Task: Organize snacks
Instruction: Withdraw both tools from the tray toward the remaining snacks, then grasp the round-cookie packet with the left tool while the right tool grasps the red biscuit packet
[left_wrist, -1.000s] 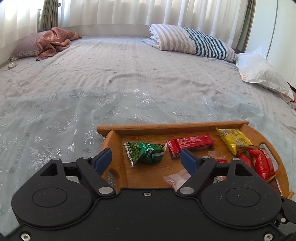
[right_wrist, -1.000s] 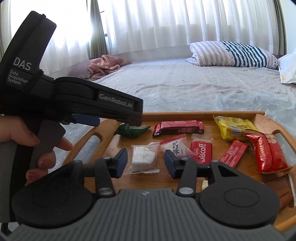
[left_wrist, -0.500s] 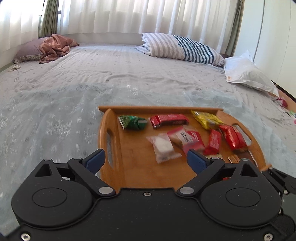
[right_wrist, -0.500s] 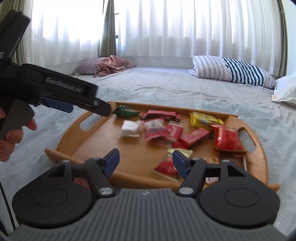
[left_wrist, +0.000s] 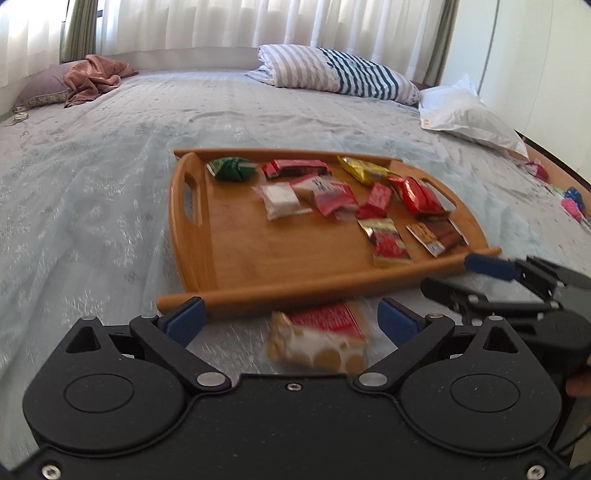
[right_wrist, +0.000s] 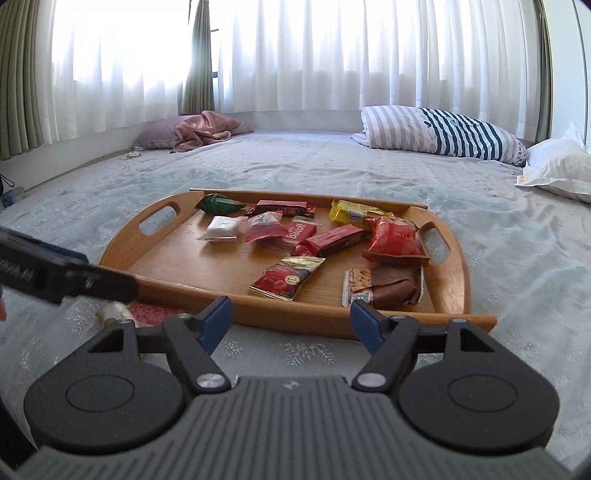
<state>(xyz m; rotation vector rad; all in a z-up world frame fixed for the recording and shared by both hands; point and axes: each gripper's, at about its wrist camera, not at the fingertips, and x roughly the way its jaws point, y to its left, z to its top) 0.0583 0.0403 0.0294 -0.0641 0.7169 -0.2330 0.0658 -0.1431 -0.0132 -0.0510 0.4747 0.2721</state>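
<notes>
A wooden tray (left_wrist: 240, 258) lies on the bed and holds several snack packets: a green one (left_wrist: 231, 168), a white one (left_wrist: 280, 199), a yellow one (left_wrist: 364, 171) and several red ones. The tray also shows in the right wrist view (right_wrist: 162, 254). A red-and-tan biscuit packet (left_wrist: 321, 338) lies on the bedspread just in front of the tray. My left gripper (left_wrist: 291, 319) is open right over that packet, not touching it. My right gripper (right_wrist: 290, 325) is open and empty at the tray's near edge.
The bed is covered by a pale blue patterned spread (left_wrist: 92, 192). A striped pillow (left_wrist: 340, 74) and a white bag (left_wrist: 465, 118) lie at the far right, a pink cloth on a pillow (left_wrist: 88, 77) at the far left. Small items lie at the right bed edge (left_wrist: 570, 201).
Both grippers have pulled back from over the tray to its near edge. The whole tray is now in view, and the biscuit packet on the bedspread has come into view.
</notes>
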